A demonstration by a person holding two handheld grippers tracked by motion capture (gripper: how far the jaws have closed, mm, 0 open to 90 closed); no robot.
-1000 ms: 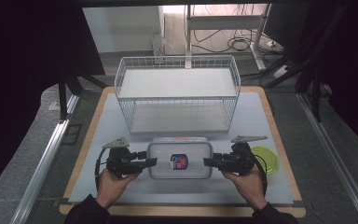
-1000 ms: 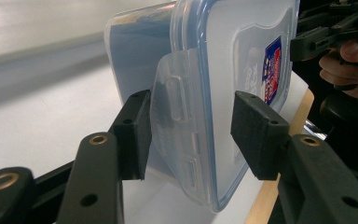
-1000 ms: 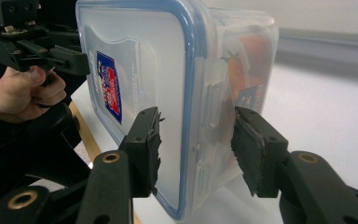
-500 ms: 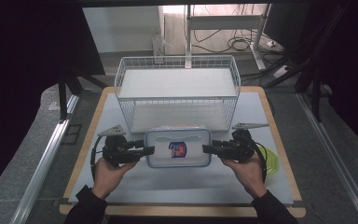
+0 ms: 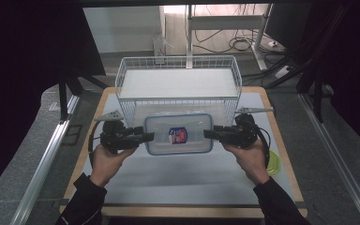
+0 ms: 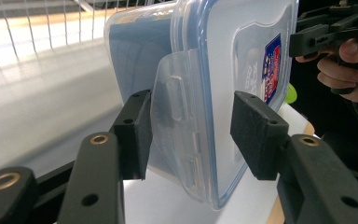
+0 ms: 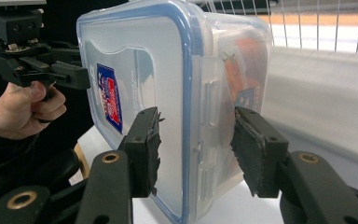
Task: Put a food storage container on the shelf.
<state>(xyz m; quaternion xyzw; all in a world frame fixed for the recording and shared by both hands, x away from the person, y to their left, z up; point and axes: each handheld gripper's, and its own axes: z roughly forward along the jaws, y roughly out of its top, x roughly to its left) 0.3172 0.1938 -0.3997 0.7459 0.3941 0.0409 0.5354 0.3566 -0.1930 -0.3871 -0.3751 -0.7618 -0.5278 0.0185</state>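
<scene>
A clear plastic container point(image 5: 178, 133) with a blue-rimmed lid and a red-and-blue label hangs level above the table, just in front of the wire basket point(image 5: 136, 108). My left gripper point(image 5: 146, 137) is shut on its left end, and my right gripper point(image 5: 210, 134) is shut on its right end. In the left gripper view the container point(image 6: 223, 56) stands on edge, and the left gripper point(image 6: 191, 133) has its pads across the side clasp and lid. In the right gripper view the right gripper point(image 7: 193, 140) clamps the opposite clasp of the container point(image 7: 140, 60); something orange shows inside.
The white wire basket holds a white board and stands at the back of the table point(image 5: 178, 187), its front rim close behind the container. A yellow-green round thing point(image 5: 275, 163) lies by the right hand. Metal rails run along both sides of the table.
Both hands have lifted the container off the table and carried it away from the person, up toward the basket's front wall. The grips have stayed the same.
</scene>
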